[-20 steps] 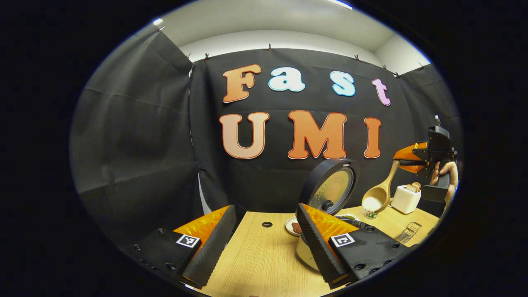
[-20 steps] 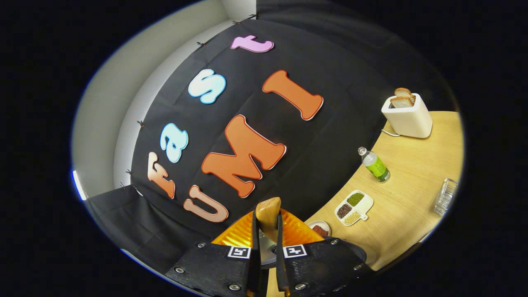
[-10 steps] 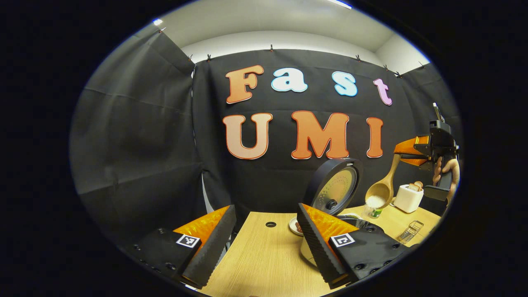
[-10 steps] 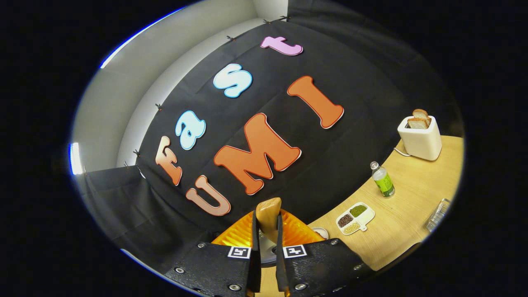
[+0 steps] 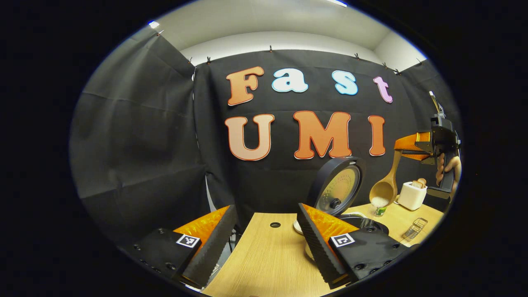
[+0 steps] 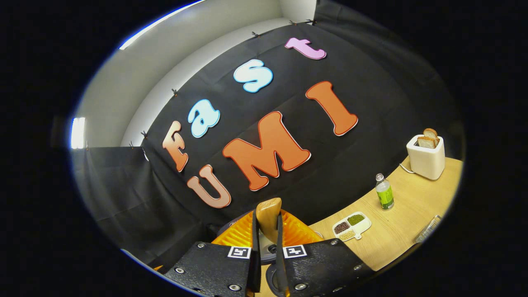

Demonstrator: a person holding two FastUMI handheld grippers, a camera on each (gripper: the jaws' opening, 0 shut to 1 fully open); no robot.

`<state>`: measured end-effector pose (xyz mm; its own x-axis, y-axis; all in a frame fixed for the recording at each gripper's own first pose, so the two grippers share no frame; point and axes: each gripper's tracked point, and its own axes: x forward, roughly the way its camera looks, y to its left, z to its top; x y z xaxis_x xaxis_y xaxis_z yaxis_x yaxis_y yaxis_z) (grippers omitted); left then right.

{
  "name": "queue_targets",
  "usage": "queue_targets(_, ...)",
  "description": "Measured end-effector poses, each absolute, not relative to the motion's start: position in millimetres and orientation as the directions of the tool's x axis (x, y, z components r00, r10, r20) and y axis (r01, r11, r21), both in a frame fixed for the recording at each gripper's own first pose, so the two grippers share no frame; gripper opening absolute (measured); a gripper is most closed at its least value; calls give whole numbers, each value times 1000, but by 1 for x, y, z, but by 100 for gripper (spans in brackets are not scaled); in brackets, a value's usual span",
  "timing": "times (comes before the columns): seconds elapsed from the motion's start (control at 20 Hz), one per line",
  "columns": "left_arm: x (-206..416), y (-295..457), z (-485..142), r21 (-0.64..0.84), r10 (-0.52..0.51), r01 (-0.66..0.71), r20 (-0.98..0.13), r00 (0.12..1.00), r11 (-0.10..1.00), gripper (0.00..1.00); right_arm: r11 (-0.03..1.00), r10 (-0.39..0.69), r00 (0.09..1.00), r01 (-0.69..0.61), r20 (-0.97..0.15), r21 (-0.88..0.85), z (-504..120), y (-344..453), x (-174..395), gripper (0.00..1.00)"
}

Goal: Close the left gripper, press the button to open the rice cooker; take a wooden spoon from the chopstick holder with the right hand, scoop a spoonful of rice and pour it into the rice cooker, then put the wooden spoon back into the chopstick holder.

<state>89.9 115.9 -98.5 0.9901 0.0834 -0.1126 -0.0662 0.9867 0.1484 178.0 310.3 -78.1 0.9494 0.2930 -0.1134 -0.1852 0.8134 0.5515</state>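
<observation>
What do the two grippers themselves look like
The left gripper and the right gripper each have a black bolted body with two small square black-and-white tags. The left gripper's fingers carry ribbed pads.

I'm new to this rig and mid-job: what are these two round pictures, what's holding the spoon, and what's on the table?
Each picture comes from a camera riding on a hand-held gripper. The left gripper view shows the left gripper open above the table, beside the rice cooker, whose lid is up. At that view's far right, a hand holds the right gripper, shut on the wooden spoon carrying rice. The right gripper view shows a toaster, bottle and divided dish.
</observation>
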Motion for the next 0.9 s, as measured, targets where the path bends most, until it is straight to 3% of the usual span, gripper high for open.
queue_targets(0.9,90,120,-105,145,87,-69,-127,988,987,97,921,359,932,-344,-54,185,-78,361,156,14)
